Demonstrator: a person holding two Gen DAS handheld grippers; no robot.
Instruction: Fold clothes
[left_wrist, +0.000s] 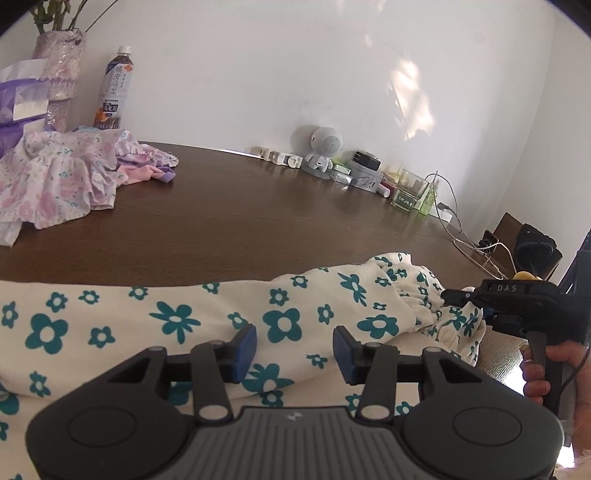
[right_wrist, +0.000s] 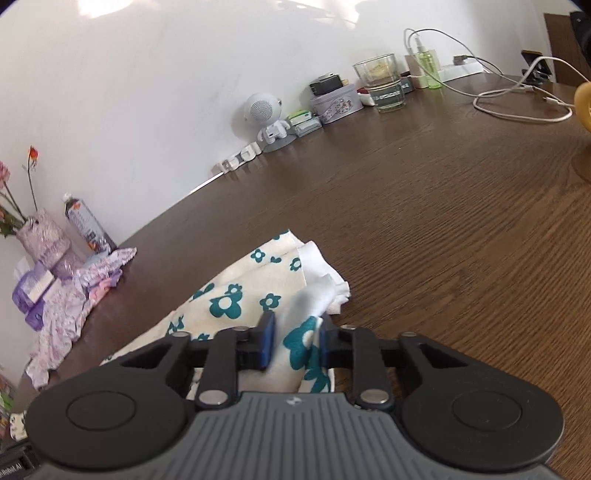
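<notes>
A cream garment with teal flowers (left_wrist: 207, 325) lies stretched across the near part of the brown table (left_wrist: 258, 214). My left gripper (left_wrist: 294, 352) hovers over its middle, open, with nothing between its blue pads. At the right of the left wrist view, my right gripper (left_wrist: 452, 296) pinches the garment's gathered elastic end, with a hand on its handle. In the right wrist view the right gripper (right_wrist: 297, 341) is shut on a bunched fold of the flowered garment (right_wrist: 236, 295), whose white inner side shows just beyond the pads.
A heap of pink and purple floral clothes (left_wrist: 55, 177) lies at the back left, by a vase (left_wrist: 59, 66), a tissue pack (left_wrist: 22, 99) and a bottle (left_wrist: 114, 88). Along the wall stand a white robot speaker (left_wrist: 321, 151), small boxes, a glass (left_wrist: 410, 192) and cables (left_wrist: 469, 236).
</notes>
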